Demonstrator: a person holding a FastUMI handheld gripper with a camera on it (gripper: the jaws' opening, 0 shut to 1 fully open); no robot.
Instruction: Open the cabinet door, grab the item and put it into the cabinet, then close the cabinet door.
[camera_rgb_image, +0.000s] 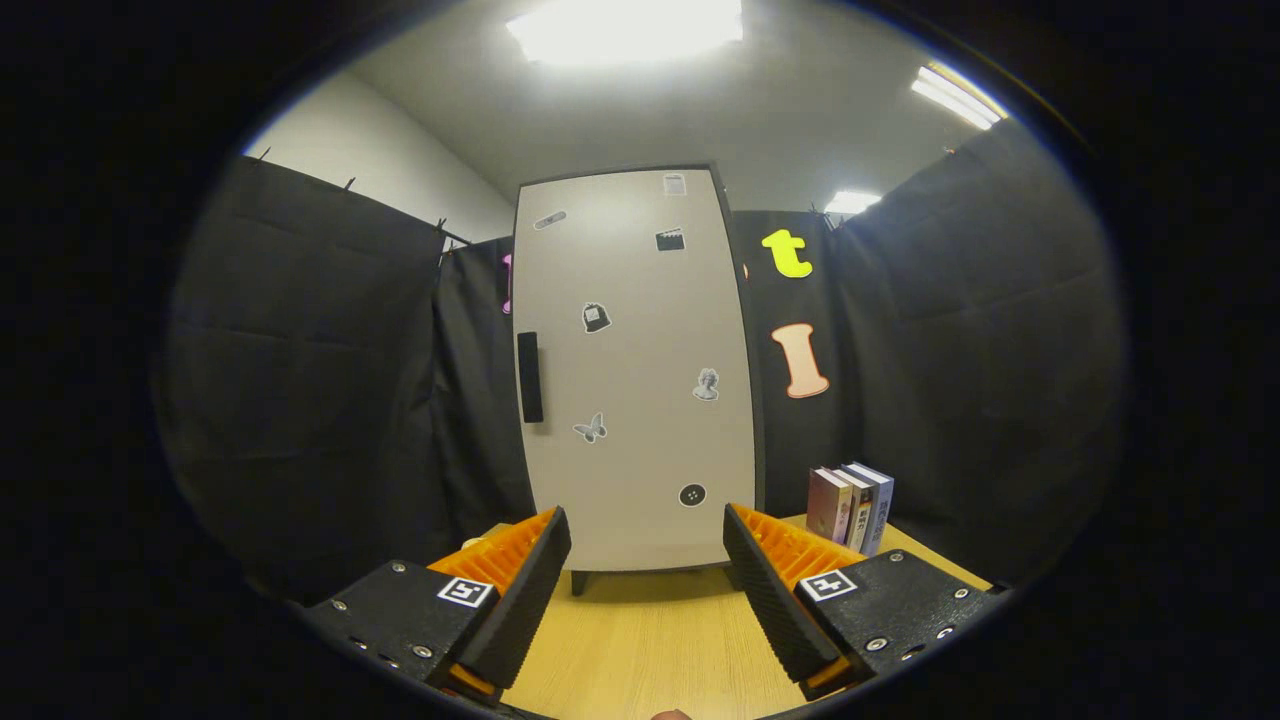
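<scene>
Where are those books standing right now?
In the gripper view, the books stand upright on the wooden table, just right of the closed cabinet and beyond the open hand-held gripper, against the black cloth wall.

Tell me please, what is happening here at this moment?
A person holds a hand-held claw over a wooden table, facing a pale cabinet. The claw's fingers stand open with nothing between them. The cabinet door is shut, and its dark handle sits at the door's left edge, beyond the fingers. A few books stand upright on the table to the right of the cabinet. Nothing has been grasped yet.
</scene>
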